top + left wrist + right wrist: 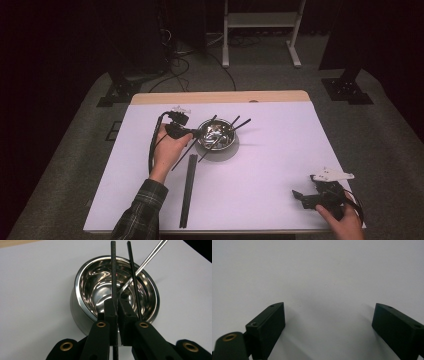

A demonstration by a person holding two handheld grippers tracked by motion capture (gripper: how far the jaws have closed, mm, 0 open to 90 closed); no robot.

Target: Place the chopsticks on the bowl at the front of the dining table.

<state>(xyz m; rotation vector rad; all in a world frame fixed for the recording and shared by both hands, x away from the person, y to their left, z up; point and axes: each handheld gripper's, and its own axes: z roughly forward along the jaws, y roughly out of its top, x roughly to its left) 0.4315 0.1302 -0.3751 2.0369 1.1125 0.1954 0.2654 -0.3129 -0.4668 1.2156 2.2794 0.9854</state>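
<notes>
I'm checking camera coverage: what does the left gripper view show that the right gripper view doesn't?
Left gripper view: the left gripper shut on a black chopstick lying across a steel bowl, with a second black chopstick and a silver chopstick also in it. Right gripper view: the right gripper open, holding nothing. Both: the white table surface.

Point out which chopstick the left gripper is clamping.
The left gripper is shut on the black chopstick running straight across the steel bowl; its black neighbour lies free, and the silver one slants away.
</notes>
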